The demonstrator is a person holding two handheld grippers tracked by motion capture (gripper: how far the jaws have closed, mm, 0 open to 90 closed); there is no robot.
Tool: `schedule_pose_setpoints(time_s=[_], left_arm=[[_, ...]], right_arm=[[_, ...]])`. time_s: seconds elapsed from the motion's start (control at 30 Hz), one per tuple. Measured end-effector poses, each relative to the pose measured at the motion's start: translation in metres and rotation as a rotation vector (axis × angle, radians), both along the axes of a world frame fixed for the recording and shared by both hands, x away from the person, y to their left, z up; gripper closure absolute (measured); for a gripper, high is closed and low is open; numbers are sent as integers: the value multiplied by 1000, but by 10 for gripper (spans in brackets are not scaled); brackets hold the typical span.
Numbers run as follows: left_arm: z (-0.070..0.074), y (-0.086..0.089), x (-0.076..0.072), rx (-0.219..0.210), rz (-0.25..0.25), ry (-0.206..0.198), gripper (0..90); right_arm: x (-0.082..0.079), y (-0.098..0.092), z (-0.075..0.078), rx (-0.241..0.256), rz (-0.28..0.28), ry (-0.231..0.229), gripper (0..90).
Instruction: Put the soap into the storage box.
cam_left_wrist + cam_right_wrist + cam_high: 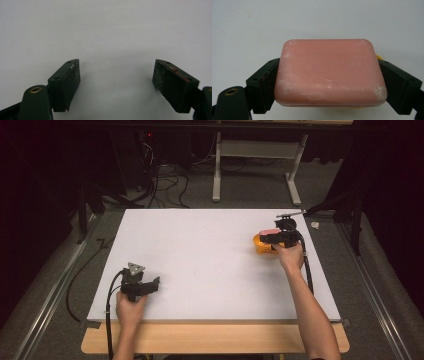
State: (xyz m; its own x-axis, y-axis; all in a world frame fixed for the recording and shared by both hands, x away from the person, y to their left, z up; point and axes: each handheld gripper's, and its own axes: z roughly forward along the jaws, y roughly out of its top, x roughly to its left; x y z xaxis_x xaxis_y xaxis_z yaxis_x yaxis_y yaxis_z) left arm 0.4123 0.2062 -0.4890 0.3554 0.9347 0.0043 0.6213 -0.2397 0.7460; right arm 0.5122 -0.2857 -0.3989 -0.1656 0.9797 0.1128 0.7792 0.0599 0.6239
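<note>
A pink soap bar sits between the two black jaws of my right gripper, which is shut on it. In the high view the right gripper holds the pink soap bar over an orange dish at the right of the white table top. A sliver of yellow-orange shows under the bar in the right gripper view. My left gripper rests near the table's front left, and in its own view the left gripper stands open over bare white surface.
The white table top lies on a wooden board that shows along the front edge. Cables and a white frame's legs stand on the floor beyond the far edge. Dark stands flank both sides.
</note>
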Motion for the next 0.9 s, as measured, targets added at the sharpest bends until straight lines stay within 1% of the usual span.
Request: schedule_pose_setpoints(time_s=[0.1,0.17,0.53,0.67,0.8,0.9], left_arm=[[0,0,0,0,0,1,224],[0,0,0,1,0,0,225],[0,0,0,-2,0,2,224],[0,0,0,-2,0,2,224],[0,0,0,-2,-1,4,224],[0,0,0,-2,-1,4,224]], right_arm=[[4,-1,-6,-5,-10,22,138],[6,-1,-8,-3,-17,22,138],[11,-4,-14,8,-42,52,138],[13,-5,-16,12,-54,53,138],[14,-5,-18,8,-59,56,138],[15,-4,-20,-8,-60,62,138]])
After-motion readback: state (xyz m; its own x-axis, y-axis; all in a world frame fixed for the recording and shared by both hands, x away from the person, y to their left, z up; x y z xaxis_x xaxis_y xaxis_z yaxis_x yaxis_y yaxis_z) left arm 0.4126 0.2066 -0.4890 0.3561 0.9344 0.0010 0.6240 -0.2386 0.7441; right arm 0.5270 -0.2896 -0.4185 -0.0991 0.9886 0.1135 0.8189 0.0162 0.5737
